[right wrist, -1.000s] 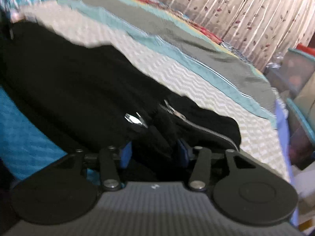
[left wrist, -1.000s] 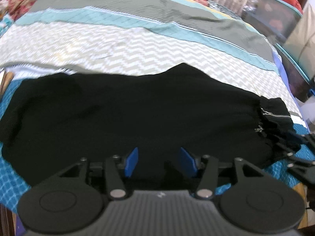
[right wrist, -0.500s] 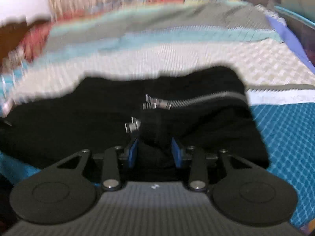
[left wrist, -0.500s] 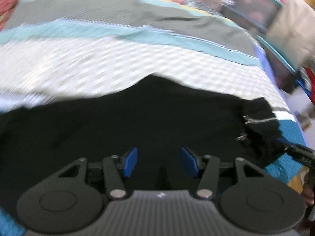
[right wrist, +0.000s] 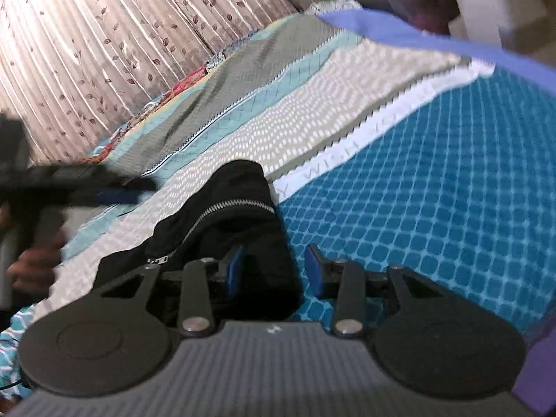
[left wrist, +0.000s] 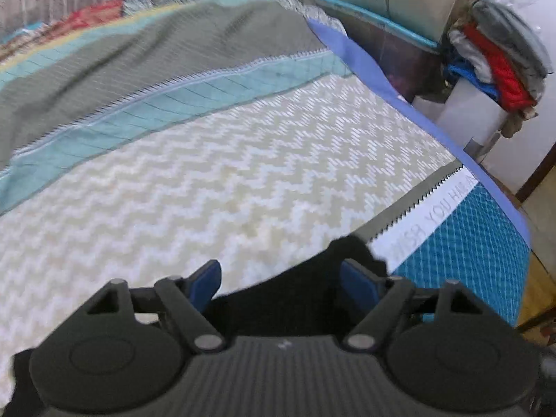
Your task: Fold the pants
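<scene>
Pants, black w/ a silver zipper, are bunched on the bed's patchwork quilt, near its blue-edged side, across the cream chevron band and the teal grid patch. In the right wrist view the fabric is seen heaped up against the right gripper; its blue pads are set partway apart, cloth lying against the inner pad only, the other pad clear over teal quilt, so nothing looks pinched. The heap is judged to be parked there as the end of a fold brought over, zipper side up. In the left wrist view the left gripper is seen w/ jaws opening, spread wide, a black edge of the pants between them but no pad pressing on it; a release is the likely reason. Only the left view shows the stack of folded clothes on a white stand beyond the bed. Only the right view shows the zipper, the leaf-print curtain, and, blurred at far left, the person's hand w/ the other gripper. How much of the pants is folded cannot be told; most of the garment is hidden under both tools.
</scene>
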A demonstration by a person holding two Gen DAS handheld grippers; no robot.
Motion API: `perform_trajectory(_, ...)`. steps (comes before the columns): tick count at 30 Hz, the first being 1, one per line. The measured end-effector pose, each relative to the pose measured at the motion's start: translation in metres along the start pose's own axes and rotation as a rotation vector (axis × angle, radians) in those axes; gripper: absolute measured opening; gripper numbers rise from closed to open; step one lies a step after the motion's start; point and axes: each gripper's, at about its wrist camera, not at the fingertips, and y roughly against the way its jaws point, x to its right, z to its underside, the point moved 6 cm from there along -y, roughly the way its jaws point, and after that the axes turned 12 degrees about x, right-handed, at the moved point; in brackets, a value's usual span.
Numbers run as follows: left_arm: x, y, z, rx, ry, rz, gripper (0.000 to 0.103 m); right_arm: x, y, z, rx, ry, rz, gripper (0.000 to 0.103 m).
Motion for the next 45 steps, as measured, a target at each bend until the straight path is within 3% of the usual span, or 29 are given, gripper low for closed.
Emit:
perform_trajectory(1,0.006,-0.014,-0.001,-0.03,0.015,0.02,0.078,0.003,0.002,0.0,-0.011,-0.012,-0.011,0.042)
perform_trajectory(2,0.01,-0.023,0.001,-0.062,0.032,0.04,0.071,0.002,0.003,0.002,-0.017,-0.024,-0.022,0.042)
perform_trajectory(3,0.015,-0.032,0.004,-0.099,0.051,0.061,0.053,0.002,0.0,0.003,-0.023,-0.039,-0.038,0.041)
perform_trajectory(4,0.02,-0.041,0.008,-0.137,0.067,0.083,0.039,0.001,0.009,0.002,-0.029,-0.051,-0.053,0.032)
perform_trajectory(5,0.025,-0.047,0.014,-0.171,0.073,0.088,0.01,0.001,0.009,0.001,-0.035,-0.058,-0.066,0.02)
perform_trajectory(6,0.028,-0.05,0.018,-0.171,0.066,0.07,0.01,0.001,0.011,0.0,-0.039,-0.055,-0.075,0.017)
perform_trajectory(9,0.03,-0.04,0.02,-0.078,0.036,0.032,0.01,-0.006,0.031,-0.002,-0.012,-0.008,-0.09,0.014)
perform_trajectory(12,0.02,-0.04,0.024,-0.073,0.109,0.015,0.01,-0.012,0.052,-0.001,0.012,0.023,-0.096,0.013)
perform_trajectory(14,0.022,-0.042,0.026,-0.07,0.132,-0.009,0.012,-0.009,0.053,0.013,-0.024,0.019,-0.052,0.011)
perform_trajectory(18,0.033,-0.03,0.028,-0.049,0.054,-0.051,0.019,0.003,0.049,0.028,-0.046,-0.06,-0.007,0.012)
perform_trajectory(21,0.037,-0.001,0.02,0.001,0.019,-0.019,0.025,0.001,0.055,0.028,-0.043,-0.046,0.012,0.016)
perform_trajectory(23,0.032,0.029,0.021,0.05,0.021,0.02,0.03,-0.004,0.066,0.027,-0.016,-0.015,0.034,0.031)
perform_trajectory(25,0.022,0.064,0.033,0.09,0.035,0.058,0.035,-0.01,0.081,0.02,0.042,0.023,0.066,0.034)
perform_trajectory(29,-0.018,0.134,0.084,0.128,0.07,0.061,0.044,-0.03,0.101,0.006,0.132,0.076,0.048,0.034)
perform_trajectory(33,-0.078,0.199,0.149,0.126,0.166,-0.034,0.045,-0.073,0.097,0.009,0.122,0.117,-0.049,0.034)
perform_trajectory(38,-0.162,0.294,0.217,0.229,0.386,-0.181,0.05,-0.151,0.068,0.043,-0.004,0.194,-0.21,0.034)
perform_trajectory(45,-0.248,0.41,0.315,0.439,0.688,-0.433,0.064,-0.272,0.026,0.124,-0.29,0.333,-0.392,0.034)
